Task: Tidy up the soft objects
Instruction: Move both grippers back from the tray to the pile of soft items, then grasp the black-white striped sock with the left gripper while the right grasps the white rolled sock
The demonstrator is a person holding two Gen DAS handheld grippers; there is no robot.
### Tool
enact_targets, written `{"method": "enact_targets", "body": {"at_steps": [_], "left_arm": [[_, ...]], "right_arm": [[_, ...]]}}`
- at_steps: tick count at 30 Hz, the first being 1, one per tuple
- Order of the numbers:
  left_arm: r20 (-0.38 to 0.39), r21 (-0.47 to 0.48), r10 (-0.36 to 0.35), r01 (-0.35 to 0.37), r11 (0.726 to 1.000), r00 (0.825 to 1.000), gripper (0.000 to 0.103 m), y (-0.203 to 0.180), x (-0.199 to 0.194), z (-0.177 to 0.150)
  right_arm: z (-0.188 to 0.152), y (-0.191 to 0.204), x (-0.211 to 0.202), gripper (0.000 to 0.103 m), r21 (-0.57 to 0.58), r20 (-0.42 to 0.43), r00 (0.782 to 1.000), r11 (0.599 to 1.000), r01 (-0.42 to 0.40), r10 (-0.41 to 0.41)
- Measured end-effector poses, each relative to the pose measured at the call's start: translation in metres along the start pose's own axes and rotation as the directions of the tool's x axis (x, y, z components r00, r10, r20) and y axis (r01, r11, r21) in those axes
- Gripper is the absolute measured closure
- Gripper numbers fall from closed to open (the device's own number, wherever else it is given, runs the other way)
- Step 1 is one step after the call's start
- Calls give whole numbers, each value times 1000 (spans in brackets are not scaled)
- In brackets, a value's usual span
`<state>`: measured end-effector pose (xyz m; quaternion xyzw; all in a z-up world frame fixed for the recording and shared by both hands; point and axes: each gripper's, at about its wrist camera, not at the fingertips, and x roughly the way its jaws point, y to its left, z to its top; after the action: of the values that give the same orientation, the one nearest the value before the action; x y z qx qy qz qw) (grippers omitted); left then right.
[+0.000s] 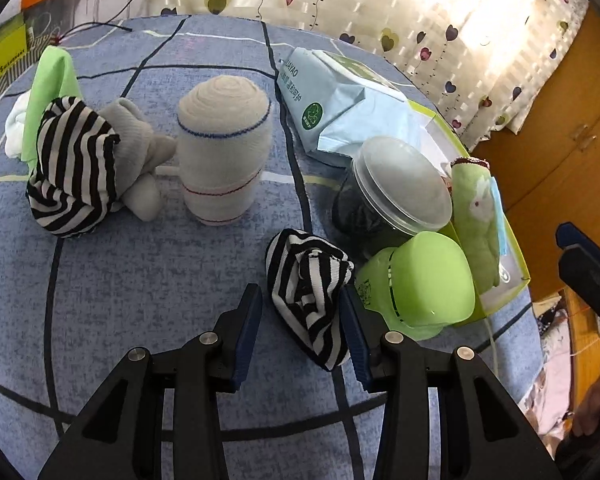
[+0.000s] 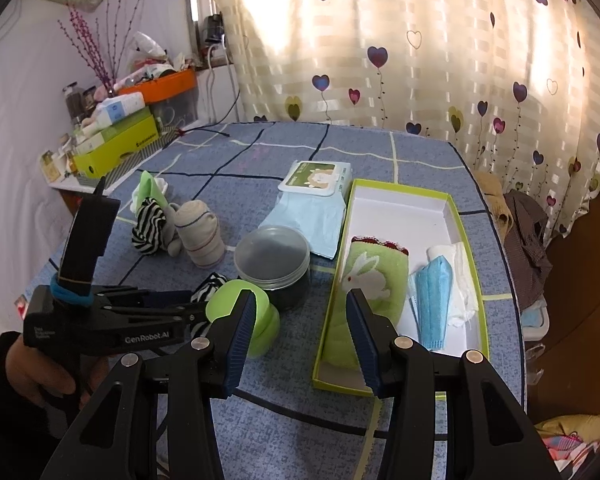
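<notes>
A black-and-white striped sock (image 1: 309, 297) lies on the blue tablecloth between the fingers of my left gripper (image 1: 302, 312), which is open around it. It also shows in the right wrist view (image 2: 209, 283). A rolled beige sock (image 1: 224, 148) stands upright further back. A second striped sock (image 1: 72, 168) lies with a grey sock (image 1: 140, 148) at the left. A green-rimmed box (image 2: 466, 240) holds a green rabbit towel (image 2: 370, 276), a blue face mask (image 2: 434, 296) and white cloth. My right gripper (image 2: 300, 316) is open and empty, above the table beside the box.
A green cup (image 1: 424, 284) lies on its side by a dark lidded jar (image 1: 396, 188). A wet-wipes pack (image 1: 340, 100) lies behind them. A green cloth (image 1: 52, 84) is at the far left. Boxes and clutter (image 2: 116, 140) sit on a side shelf; a curtain hangs behind.
</notes>
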<state>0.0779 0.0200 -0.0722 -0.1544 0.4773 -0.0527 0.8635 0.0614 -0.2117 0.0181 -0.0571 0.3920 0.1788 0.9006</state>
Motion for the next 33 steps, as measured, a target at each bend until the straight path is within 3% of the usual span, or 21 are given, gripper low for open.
{"method": "enact_targets", "body": {"at_steps": [1, 2, 6, 20, 30, 33], "left_arm": [[3, 7, -3, 3, 1000, 1000, 66, -1, 1, 0], [-2, 10, -10, 10, 1000, 1000, 80, -1, 3, 1], [0, 11, -17, 17, 1000, 1000, 90, 2, 3, 0], [92, -45, -24, 29, 999, 995, 91, 34, -39, -1], [156, -114, 13, 5, 993, 988, 91, 73, -62, -3], [167, -129, 13, 9, 992, 986, 91, 82, -65, -3]], "right_arm": [[0, 0, 1, 57, 0, 0, 1000, 1000, 0, 0], [0, 0, 0, 57, 1, 0, 1000, 1000, 0, 0], [1, 1, 1, 57, 0, 0, 1000, 1000, -1, 1], [25, 40, 19, 57, -70, 4, 997, 995, -74, 74], [47, 82, 67, 57, -153, -67, 989, 978, -143, 134], [53, 90, 82, 52, -165, -88, 988, 976, -142, 129]]}}
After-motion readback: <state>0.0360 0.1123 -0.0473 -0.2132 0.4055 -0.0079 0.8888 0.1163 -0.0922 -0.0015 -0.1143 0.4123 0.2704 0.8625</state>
